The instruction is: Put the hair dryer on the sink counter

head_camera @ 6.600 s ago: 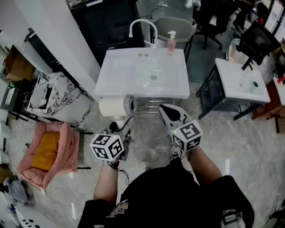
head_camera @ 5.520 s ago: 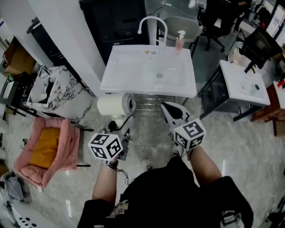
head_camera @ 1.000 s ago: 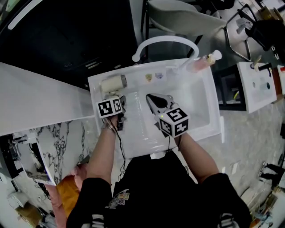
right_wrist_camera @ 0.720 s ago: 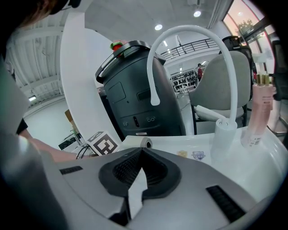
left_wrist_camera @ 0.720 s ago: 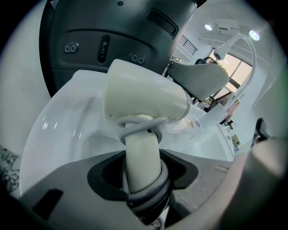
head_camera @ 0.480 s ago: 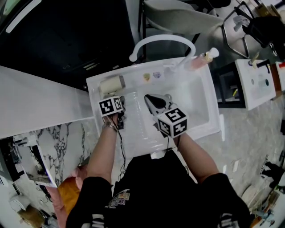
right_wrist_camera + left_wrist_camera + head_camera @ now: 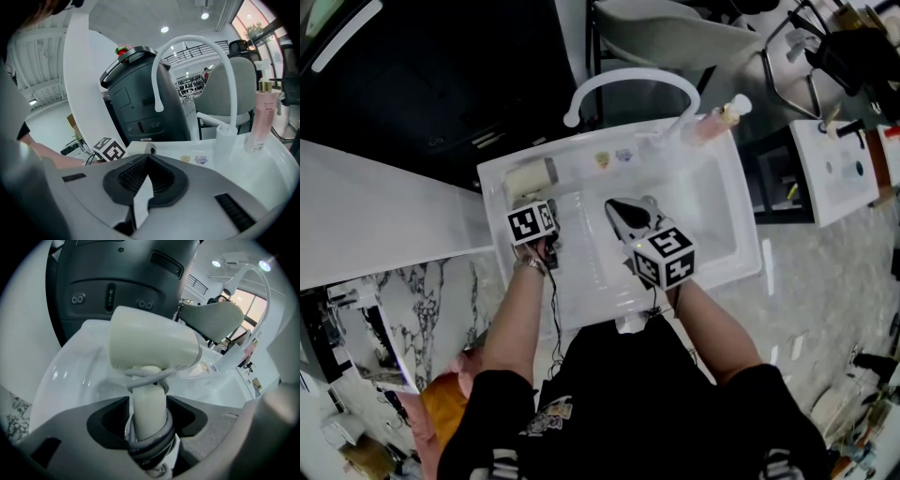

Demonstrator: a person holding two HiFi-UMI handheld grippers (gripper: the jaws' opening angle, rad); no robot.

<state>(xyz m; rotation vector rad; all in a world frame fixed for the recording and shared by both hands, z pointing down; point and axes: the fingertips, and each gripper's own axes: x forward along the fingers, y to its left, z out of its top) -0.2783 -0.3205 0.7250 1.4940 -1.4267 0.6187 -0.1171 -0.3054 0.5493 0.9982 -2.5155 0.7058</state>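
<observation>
The cream hair dryer [image 7: 530, 176] lies on the back left corner of the white sink counter [image 7: 581, 277]. In the left gripper view its barrel [image 7: 150, 345] lies crosswise and its cord-wrapped handle runs back between my jaws. My left gripper [image 7: 149, 416] is open: its jaws have just been opening, and the handle stays between the pads with thin gaps either side. In the head view the left gripper [image 7: 532, 208] sits just in front of the dryer under its marker cube. My right gripper [image 7: 616, 206] hovers shut and empty over the counter's middle, its jaws [image 7: 147, 159] meeting at the tips.
A curved white faucet [image 7: 628, 80] and a pink soap bottle [image 7: 719, 114] stand at the counter's back edge, with the basin [image 7: 703, 220] on the right. A black appliance [image 7: 126, 277] rises right behind the dryer. A white wall panel [image 7: 384, 220] adjoins the counter's left side.
Since the oldest frames the person has walked up to the sink, and the dryer has gone from mid-air to the counter's back left corner. Over the last second both grippers stayed put.
</observation>
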